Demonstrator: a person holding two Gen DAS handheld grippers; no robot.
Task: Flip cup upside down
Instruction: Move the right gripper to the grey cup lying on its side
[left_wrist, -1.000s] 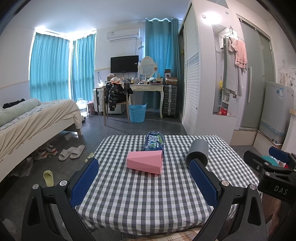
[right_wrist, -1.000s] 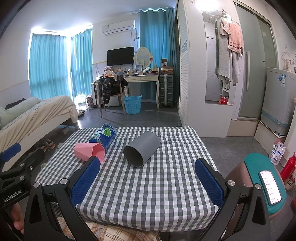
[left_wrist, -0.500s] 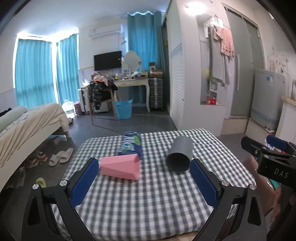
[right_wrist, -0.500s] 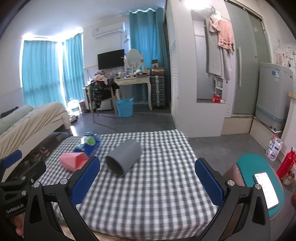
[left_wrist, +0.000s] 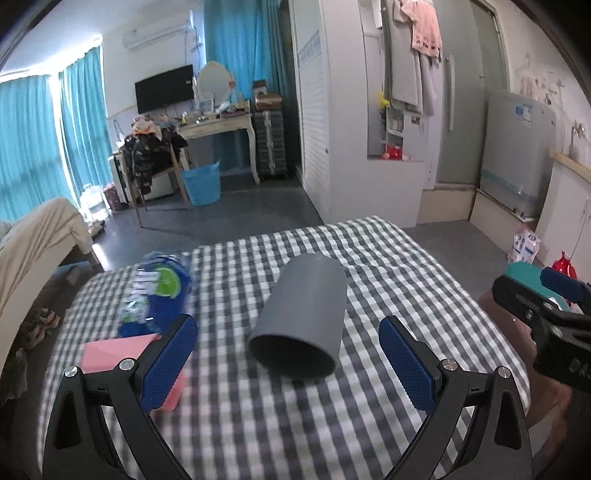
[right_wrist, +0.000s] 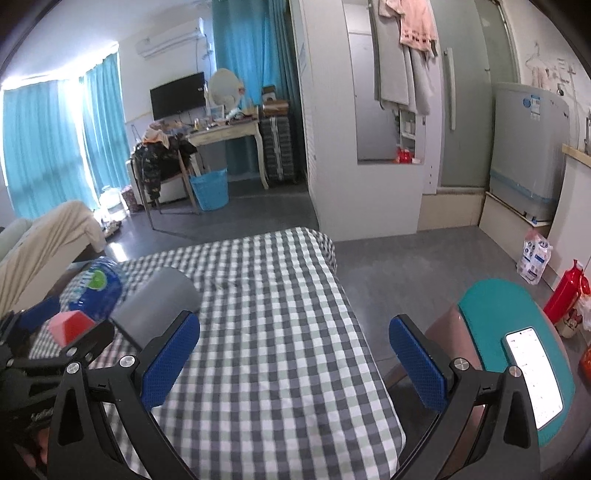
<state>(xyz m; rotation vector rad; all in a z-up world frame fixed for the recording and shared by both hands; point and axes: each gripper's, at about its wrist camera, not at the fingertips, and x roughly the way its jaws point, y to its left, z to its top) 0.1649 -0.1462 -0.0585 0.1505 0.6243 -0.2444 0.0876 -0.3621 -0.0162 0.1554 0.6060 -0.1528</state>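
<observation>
Left fingers (left_wrist: 175, 356): spread wide, holding nothing; the blue pads sit at lower left and lower right of the left wrist view, the cup between them but further off.
Right fingers (right_wrist: 171, 360): spread wide, empty, over the table (right_wrist: 266, 332) edge.
Cup (left_wrist: 301, 315): grey, on its side at frame centre, mouth toward the camera; not touched.
Step in hand: approach, grasp not yet made.
Next move: likely advance the left gripper (left_wrist: 288, 354), close across the cup wall, lift, rotate mouth-down.
Neighbours: bottle (left_wrist: 159, 291) and pink block (left_wrist: 110, 356), left of the cup.
</observation>
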